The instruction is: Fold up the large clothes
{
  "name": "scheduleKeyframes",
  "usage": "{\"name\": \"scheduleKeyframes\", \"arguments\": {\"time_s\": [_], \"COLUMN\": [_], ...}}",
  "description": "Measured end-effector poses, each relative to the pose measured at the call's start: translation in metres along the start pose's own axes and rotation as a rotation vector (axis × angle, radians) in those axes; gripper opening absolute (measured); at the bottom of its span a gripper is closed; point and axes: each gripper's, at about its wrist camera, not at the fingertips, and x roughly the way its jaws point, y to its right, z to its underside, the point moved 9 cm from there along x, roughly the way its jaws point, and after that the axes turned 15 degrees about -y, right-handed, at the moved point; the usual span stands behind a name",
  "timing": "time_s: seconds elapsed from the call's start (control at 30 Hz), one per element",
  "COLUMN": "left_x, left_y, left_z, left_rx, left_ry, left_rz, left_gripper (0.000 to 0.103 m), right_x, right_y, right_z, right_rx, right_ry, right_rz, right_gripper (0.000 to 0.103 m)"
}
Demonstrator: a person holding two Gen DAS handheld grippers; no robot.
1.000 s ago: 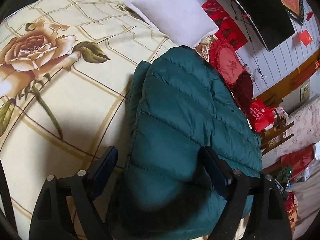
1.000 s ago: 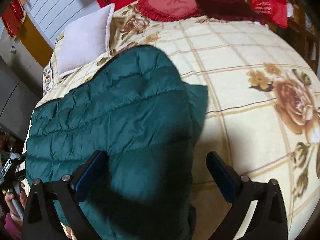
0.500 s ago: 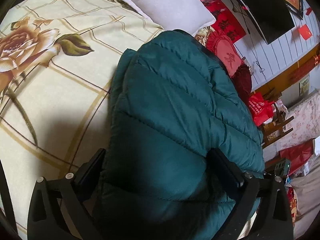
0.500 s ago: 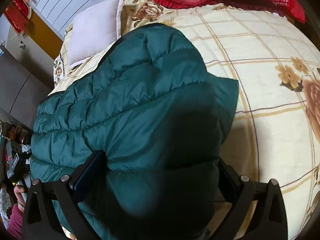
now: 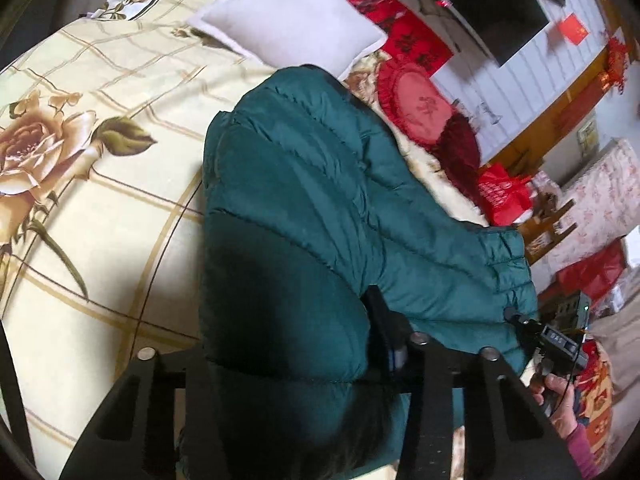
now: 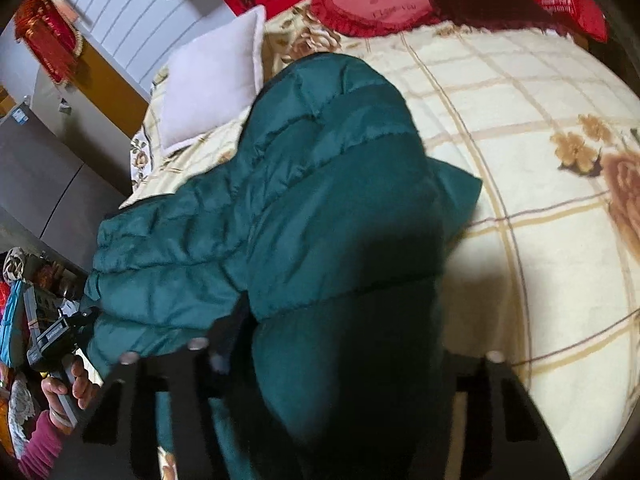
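A dark green puffer jacket (image 5: 304,184) lies folded on a cream floral bedspread (image 5: 80,128); it also shows in the right wrist view (image 6: 320,184). My left gripper (image 5: 280,344) is shut on the jacket's near end, with padded fabric bulging between its fingers; the right finger (image 5: 388,336) shows and the left one is hidden by fabric. My right gripper (image 6: 340,344) is shut on the other near part of the jacket, its left finger (image 6: 228,336) showing. Each view shows the other hand-held gripper at the jacket's far side.
A white pillow (image 5: 292,24) and red cushions (image 5: 416,104) lie at the head of the bed. Red bags (image 5: 504,196) and clutter stand beside the bed. The bedspread (image 6: 540,120) stretches to the right in the right wrist view.
Both grippers moved down onto the jacket's near edge and closed on it. The fabric now bunches between the fingers and lifts toward the cameras.
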Motion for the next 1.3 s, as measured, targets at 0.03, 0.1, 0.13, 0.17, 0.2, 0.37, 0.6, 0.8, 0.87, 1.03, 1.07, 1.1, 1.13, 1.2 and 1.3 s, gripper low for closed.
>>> {"name": "scheduleKeyframes", "arguments": {"time_s": [0.03,0.1,0.13,0.17,0.2,0.37,0.6,0.8,0.87,1.03,1.07,1.1,1.13,1.2,1.3], "left_x": [-0.005,-0.016,-0.024,-0.029,-0.036,-0.064,-0.052,-0.048,-0.064,-0.103,-0.106,-0.109,-0.111,-0.112,-0.11], "left_y": [0.003,0.011,0.016,0.019,0.022,0.03,0.003,-0.019,-0.016,0.004,0.007,0.013,0.019,0.032,0.042], "left_z": [0.002,0.011,0.019,0.025,0.033,0.074,0.115,0.118,0.117,0.128,0.131,0.134,0.137,0.144,0.156], "left_rx": [0.007,0.034,0.047,0.055,0.064,0.097,0.066,-0.009,-0.01,0.068,0.085,0.104,0.121,0.148,0.152], "left_ry": [0.003,0.003,-0.002,-0.005,-0.009,-0.019,-0.081,-0.068,-0.03,0.069,0.078,0.09,0.102,0.124,0.153], "left_rz": [0.007,0.015,0.025,0.033,0.045,0.063,-0.044,-0.152,-0.212,-0.369,-0.392,-0.417,-0.437,-0.463,-0.472], "left_gripper": [0.045,0.045,0.044,0.044,0.043,0.043,0.056,0.08,0.079,0.079,0.079,0.079,0.079,0.079,0.079], "right_x": [-0.008,-0.023,-0.03,-0.036,-0.043,-0.069,-0.06,-0.034,-0.043,-0.087,-0.096,-0.102,-0.109,-0.114,-0.119], "right_y": [-0.006,-0.017,-0.023,-0.028,-0.033,-0.051,-0.037,-0.009,-0.01,-0.027,-0.033,-0.041,-0.045,-0.055,-0.07], "right_z": [0.001,0.007,0.012,0.017,0.024,0.058,0.112,0.126,0.128,0.139,0.142,0.143,0.148,0.156,0.172], "right_rx": [-0.008,-0.032,-0.046,-0.054,-0.063,-0.075,-0.057,0.011,0.031,0.003,-0.007,-0.014,-0.02,-0.031,-0.049], "right_ry": [0.011,0.018,0.016,0.013,0.01,-0.014,-0.076,-0.082,-0.071,-0.006,0.012,0.021,0.027,0.033,0.048], "right_rz": [-0.006,-0.008,-0.005,-0.005,-0.008,-0.046,0.024,0.174,0.187,0.228,0.232,0.237,0.24,0.244,0.264], "right_gripper": [0.044,0.042,0.041,0.04,0.04,0.04,0.048,0.085,0.085,0.085,0.085,0.085,0.085,0.085,0.085]}}
